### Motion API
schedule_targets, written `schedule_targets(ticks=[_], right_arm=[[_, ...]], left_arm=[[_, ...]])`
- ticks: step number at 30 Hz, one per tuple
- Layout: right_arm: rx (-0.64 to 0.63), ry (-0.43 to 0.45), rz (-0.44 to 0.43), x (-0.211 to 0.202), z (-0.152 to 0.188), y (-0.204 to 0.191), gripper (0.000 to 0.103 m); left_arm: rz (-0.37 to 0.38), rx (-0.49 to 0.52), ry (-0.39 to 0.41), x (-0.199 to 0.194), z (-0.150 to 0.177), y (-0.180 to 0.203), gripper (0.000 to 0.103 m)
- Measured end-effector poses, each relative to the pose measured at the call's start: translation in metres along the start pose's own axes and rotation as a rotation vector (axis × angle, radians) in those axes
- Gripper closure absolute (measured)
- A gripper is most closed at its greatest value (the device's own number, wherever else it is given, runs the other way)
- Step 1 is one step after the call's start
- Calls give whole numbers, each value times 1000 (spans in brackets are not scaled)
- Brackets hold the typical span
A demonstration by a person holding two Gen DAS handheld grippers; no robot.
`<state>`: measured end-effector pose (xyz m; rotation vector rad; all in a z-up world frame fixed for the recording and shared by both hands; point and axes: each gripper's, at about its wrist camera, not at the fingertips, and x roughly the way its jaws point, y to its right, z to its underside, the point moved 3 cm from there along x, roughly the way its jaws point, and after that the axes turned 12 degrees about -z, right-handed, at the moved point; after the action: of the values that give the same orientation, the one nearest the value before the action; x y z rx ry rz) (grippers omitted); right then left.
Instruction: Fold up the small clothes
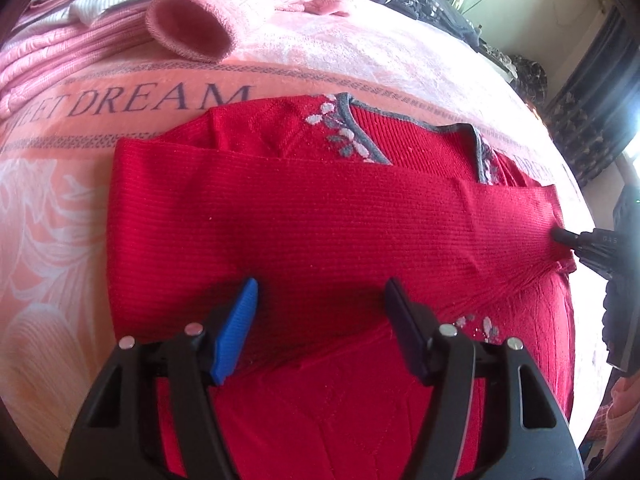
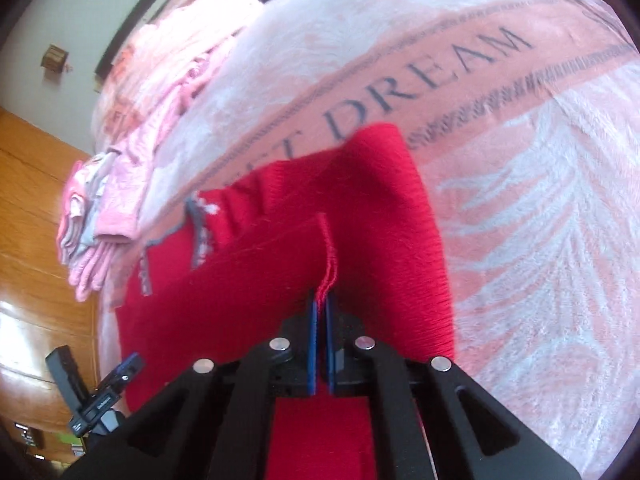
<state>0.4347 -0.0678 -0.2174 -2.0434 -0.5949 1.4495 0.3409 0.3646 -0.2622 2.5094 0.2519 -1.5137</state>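
Observation:
A red knit sweater (image 1: 320,216) with grey and white flower trim lies on the pink blanket, one sleeve folded across its body. My left gripper (image 1: 320,300) hovers open just above the sweater's lower part, nothing between its blue pads. At the sweater's right edge my right gripper (image 1: 560,236) pinches the fabric. In the right wrist view the right gripper (image 2: 322,304) is shut on a raised ridge of the red sweater (image 2: 380,208), which drapes down on both sides. The left gripper (image 2: 128,368) shows at the lower left there.
The pink blanket (image 1: 280,64) printed "SWEET DREAM" covers the bed. A pile of pink and white clothes (image 1: 120,28) lies at the back left. Dark clothes (image 1: 420,0) sit at the far edge. Wooden floor (image 2: 32,208) lies beside the bed.

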Motion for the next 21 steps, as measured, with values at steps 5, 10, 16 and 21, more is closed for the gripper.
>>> schedule_targets(ticks=[5,10,16,21], right_arm=[[6,33,14,-9,2,0,90],[-158,80,50,-32,12,-34,87],[-112,-45,126,10,20,-19,93],[-134,0,24,-19,30,-28,75]], left_arm=[[-12,2,-23,-3,-1,-1,38],[30,-27,16,-29,2,1,38],[46,-45,-28,-5,13,-1,38],[51,-39,-43,-30,19,-6,37]])
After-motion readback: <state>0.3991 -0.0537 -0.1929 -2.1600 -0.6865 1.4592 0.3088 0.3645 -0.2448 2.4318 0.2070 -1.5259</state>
